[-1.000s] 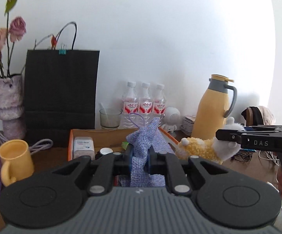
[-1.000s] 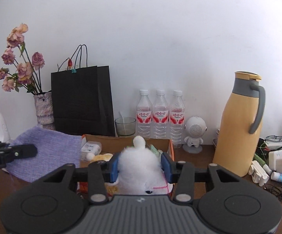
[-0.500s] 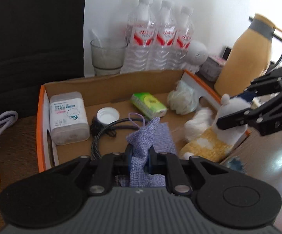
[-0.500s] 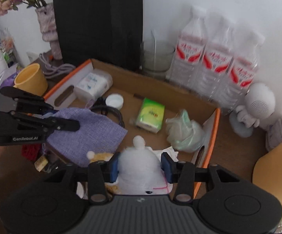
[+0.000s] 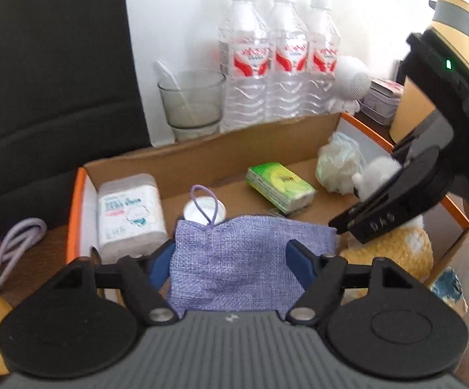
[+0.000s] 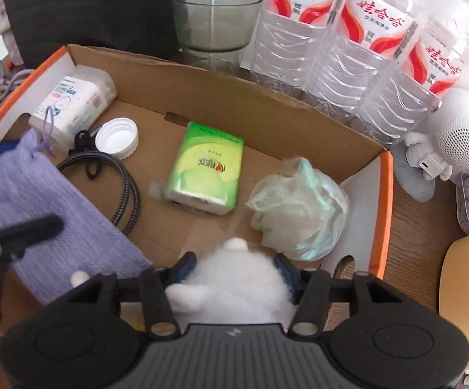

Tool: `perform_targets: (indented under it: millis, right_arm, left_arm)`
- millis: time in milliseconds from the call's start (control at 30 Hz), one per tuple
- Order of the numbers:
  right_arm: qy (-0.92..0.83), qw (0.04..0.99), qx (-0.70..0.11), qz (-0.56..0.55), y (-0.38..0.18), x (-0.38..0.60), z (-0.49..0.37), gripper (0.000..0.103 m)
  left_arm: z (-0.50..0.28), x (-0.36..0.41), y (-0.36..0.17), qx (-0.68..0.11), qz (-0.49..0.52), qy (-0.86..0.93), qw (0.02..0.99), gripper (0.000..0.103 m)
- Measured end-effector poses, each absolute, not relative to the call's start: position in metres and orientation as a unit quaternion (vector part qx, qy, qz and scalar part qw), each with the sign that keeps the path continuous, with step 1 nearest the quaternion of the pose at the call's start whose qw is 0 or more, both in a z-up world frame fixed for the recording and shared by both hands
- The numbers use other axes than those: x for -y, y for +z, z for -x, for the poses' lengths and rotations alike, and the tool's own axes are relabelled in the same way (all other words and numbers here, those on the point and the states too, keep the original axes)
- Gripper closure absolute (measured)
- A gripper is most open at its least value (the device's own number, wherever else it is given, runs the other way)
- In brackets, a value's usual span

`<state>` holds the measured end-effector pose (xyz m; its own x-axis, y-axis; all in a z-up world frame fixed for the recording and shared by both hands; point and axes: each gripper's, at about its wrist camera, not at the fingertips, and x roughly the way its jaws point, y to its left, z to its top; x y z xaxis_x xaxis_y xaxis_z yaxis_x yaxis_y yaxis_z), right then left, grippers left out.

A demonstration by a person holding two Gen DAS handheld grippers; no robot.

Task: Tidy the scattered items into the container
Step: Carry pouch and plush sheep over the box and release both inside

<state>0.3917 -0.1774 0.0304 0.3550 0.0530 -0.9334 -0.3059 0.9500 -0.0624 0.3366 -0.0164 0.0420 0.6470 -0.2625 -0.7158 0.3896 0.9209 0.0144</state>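
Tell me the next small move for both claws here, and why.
Probably lift both claws straight up and away. The left claw is opening, with the purple woven drawstring pouch lying loose between its blue pads inside the orange-edged cardboard box. The right claw is opening around the white fluffy plush toy, also over the box. Both items look delivered, so backing off avoids dragging them out.

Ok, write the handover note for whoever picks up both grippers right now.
Left gripper: jaws opening, purple pouch loose between them, in the cardboard box.
Right gripper: jaws opening around the white plush toy, low at the box's near right corner.
Already in the box: tissue pack, wipes tub, cap, cable, plastic bag.
Left: clear both grippers, check the table for strays.
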Motion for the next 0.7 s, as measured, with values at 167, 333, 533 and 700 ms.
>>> perform_targets:
  millis: [167,333,533,700]
  right_arm:
    - [0.084,0.819,-0.561,0.083,0.057,0.193,-0.384,0.019]
    - [0.081,0.829,-0.548,0.082,0.091,0.199,-0.357,0.018]
    - [0.094,0.842,-0.529,0.053,0.139,0.201,-0.327,0.017]
    - [0.097,0.849,-0.517,0.054,0.169,0.192,-0.293,0.015]
  left_arm:
    - [-0.340,0.022,0.044,-0.407,-0.058,-0.160,0.898,0.028]
    - [-0.330,0.020,0.073,-0.412,-0.047,-0.127,0.901,0.018]
    - [-0.304,0.013,0.124,-0.397,-0.026,-0.091,0.913,0.000]
    - [-0.288,0.006,0.152,-0.432,0.000,-0.033,0.901,0.000]
